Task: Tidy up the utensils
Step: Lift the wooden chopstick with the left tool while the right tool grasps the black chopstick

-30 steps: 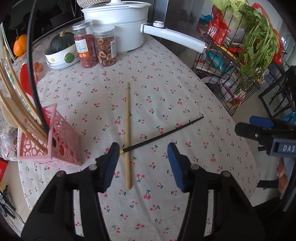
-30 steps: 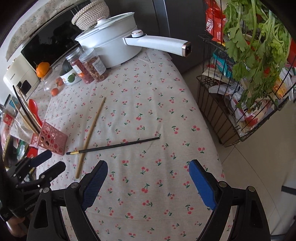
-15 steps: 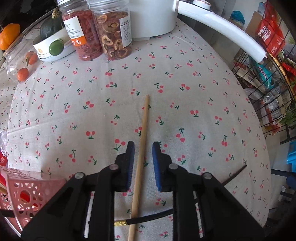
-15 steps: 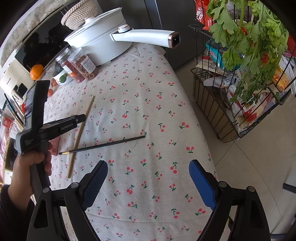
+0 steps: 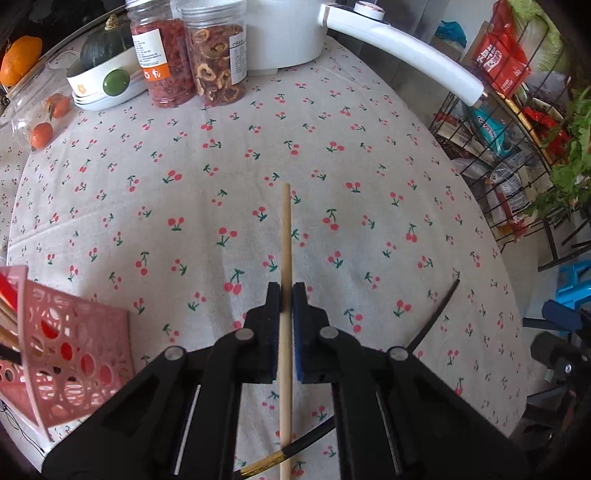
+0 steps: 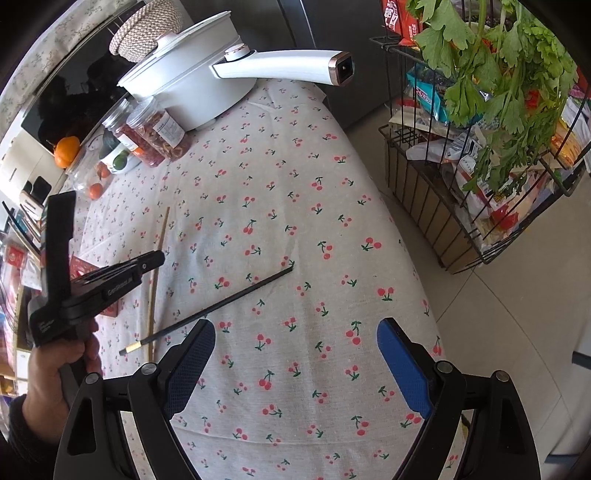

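Note:
A wooden chopstick point(image 5: 285, 236) lies on the cherry-print tablecloth point(image 5: 369, 192) and runs between my left fingers. My left gripper point(image 5: 286, 295) is shut on it near its middle, low at the cloth. A black chopstick point(image 5: 434, 317) with a gold end crosses the wooden one behind the fingers. In the right wrist view both show: the black chopstick point(image 6: 221, 304) and the wooden chopstick point(image 6: 159, 251), with the left gripper point(image 6: 157, 258) over it. My right gripper point(image 6: 295, 354) is open and empty above the cloth near the table's front edge. A pink perforated utensil basket point(image 5: 70, 350) stands at the left.
Two jars point(image 5: 192, 59) of dried food, a white pot point(image 5: 288, 33) with a long handle point(image 5: 406, 62), a bowl with a squash point(image 5: 107, 62) and an orange point(image 5: 18, 62) stand at the back. A wire rack point(image 6: 480, 177) with greens and packets stands right of the table.
My left gripper has come down over the wooden chopstick and its jaws have closed from wide open to shut on it. My right gripper has shifted only slightly and stayed open.

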`<control>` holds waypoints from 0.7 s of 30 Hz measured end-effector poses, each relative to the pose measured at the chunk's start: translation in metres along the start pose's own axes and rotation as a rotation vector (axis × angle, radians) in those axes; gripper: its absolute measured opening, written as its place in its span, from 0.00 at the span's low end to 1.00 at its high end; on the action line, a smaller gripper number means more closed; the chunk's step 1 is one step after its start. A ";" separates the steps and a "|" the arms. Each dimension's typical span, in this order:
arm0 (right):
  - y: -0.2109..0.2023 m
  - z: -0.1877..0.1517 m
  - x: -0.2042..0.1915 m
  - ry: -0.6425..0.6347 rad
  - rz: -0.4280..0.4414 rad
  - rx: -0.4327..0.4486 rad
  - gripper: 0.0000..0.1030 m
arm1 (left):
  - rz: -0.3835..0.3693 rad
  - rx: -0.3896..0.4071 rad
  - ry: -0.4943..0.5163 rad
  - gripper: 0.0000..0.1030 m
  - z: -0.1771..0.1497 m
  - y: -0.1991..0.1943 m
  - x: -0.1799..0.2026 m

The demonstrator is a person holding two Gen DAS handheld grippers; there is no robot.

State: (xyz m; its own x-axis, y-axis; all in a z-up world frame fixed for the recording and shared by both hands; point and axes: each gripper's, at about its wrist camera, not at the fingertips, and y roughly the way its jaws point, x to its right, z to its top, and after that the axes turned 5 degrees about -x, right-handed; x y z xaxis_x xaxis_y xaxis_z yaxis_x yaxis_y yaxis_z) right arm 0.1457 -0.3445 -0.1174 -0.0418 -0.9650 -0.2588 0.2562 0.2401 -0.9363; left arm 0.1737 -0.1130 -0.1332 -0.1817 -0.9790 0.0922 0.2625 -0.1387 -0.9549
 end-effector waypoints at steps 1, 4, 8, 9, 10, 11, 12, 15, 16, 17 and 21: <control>0.001 0.000 0.000 0.003 -0.001 -0.002 0.88 | -0.006 0.013 0.011 0.07 -0.006 -0.010 0.000; 0.005 0.001 -0.002 0.010 -0.011 -0.006 0.88 | -0.027 0.061 0.042 0.07 -0.024 -0.040 -0.004; 0.013 0.003 -0.007 0.027 -0.010 -0.023 0.88 | -0.053 0.109 0.073 0.07 -0.043 -0.073 -0.011; 0.015 0.003 -0.009 0.032 -0.005 -0.031 0.88 | -0.055 0.123 0.081 0.07 -0.050 -0.081 -0.013; 0.019 0.003 -0.011 0.036 0.000 -0.039 0.88 | -0.056 0.138 0.088 0.07 -0.056 -0.087 -0.016; 0.022 0.003 -0.014 0.039 0.003 -0.048 0.88 | -0.060 0.151 0.093 0.07 -0.059 -0.093 -0.019; 0.026 0.003 -0.017 0.039 0.005 -0.058 0.88 | -0.066 0.163 0.095 0.07 -0.065 -0.098 -0.024; 0.039 0.001 -0.030 0.018 -0.011 -0.087 0.88 | -0.084 0.196 0.083 0.07 -0.081 -0.111 -0.039; 0.044 0.000 -0.034 0.005 -0.023 -0.096 0.88 | -0.091 0.205 0.074 0.07 -0.085 -0.113 -0.045; 0.050 -0.001 -0.038 -0.006 -0.035 -0.107 0.88 | -0.096 0.214 0.066 0.07 -0.089 -0.113 -0.051; 0.072 -0.009 -0.045 -0.003 -0.052 -0.157 0.88 | -0.116 0.238 0.021 0.07 -0.104 -0.115 -0.072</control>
State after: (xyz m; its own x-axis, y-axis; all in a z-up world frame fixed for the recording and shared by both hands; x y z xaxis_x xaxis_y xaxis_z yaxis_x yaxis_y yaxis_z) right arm 0.1576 -0.2824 -0.1753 -0.0481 -0.9767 -0.2090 0.1001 0.2035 -0.9739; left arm 0.0577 -0.0112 -0.0590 -0.2424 -0.9515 0.1892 0.4536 -0.2835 -0.8449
